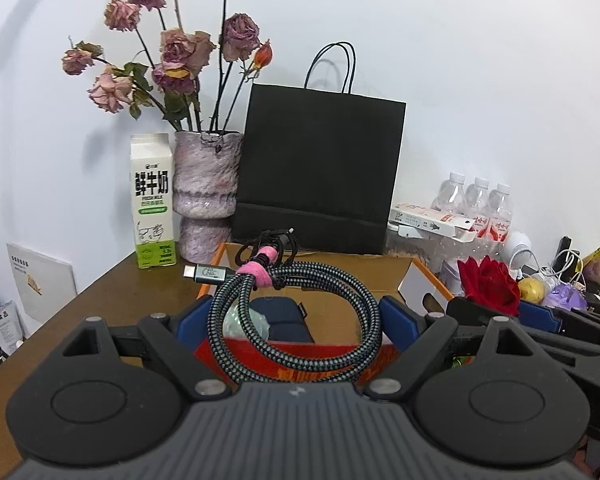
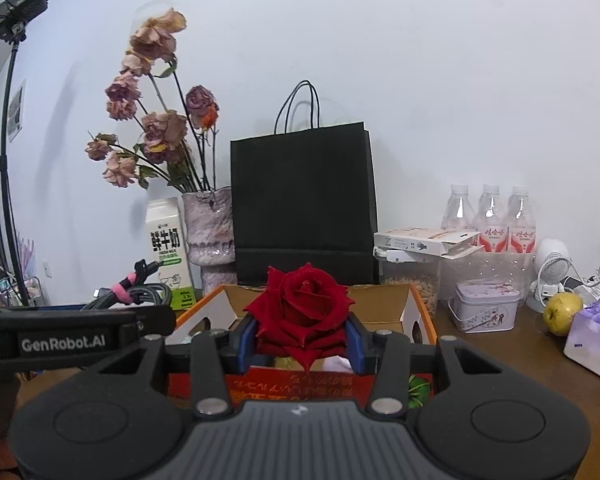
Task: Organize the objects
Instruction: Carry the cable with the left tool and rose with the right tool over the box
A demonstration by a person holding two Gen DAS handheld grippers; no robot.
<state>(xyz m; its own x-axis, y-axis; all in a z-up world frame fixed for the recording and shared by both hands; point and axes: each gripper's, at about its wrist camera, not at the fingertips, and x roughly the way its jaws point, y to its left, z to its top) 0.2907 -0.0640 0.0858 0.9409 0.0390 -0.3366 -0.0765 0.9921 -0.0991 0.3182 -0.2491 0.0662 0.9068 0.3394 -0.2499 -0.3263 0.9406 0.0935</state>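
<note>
**Cable and rose held above the open box**

While the left gripper [image 1: 294,316] stands wide, its blue pads press on either side of a coiled cable [image 1: 296,312], so it is gripping the coil across its full width. In the left wrist view the cable sits between the fingers, its loops rising toward the far side. It is sheathed in a grey and black woven braid, bound by a pink fabric strap [image 1: 258,270], with a metal plug pointing left. Below and beyond it lies an open cardboard box [image 1: 384,266] with orange edges, on a brown wooden surface [image 1: 112,292]. Far left stand a milk carton [image 1: 153,200] and a rough, mottled pink vase [image 1: 206,192] of dried roses; a matte black paper bag [image 1: 318,168] stands behind the box.

In the right wrist view the right gripper [image 2: 302,338] is narrowly closed on a red rose [image 2: 300,306], its velvety layered petals bulging above the blue pads. The same box [image 2: 414,316] lies just beyond. To the right sit a lilac tin [image 2: 484,308], clear plastic bottles [image 2: 490,220] and a yellow-green fruit [image 2: 562,312].
</note>
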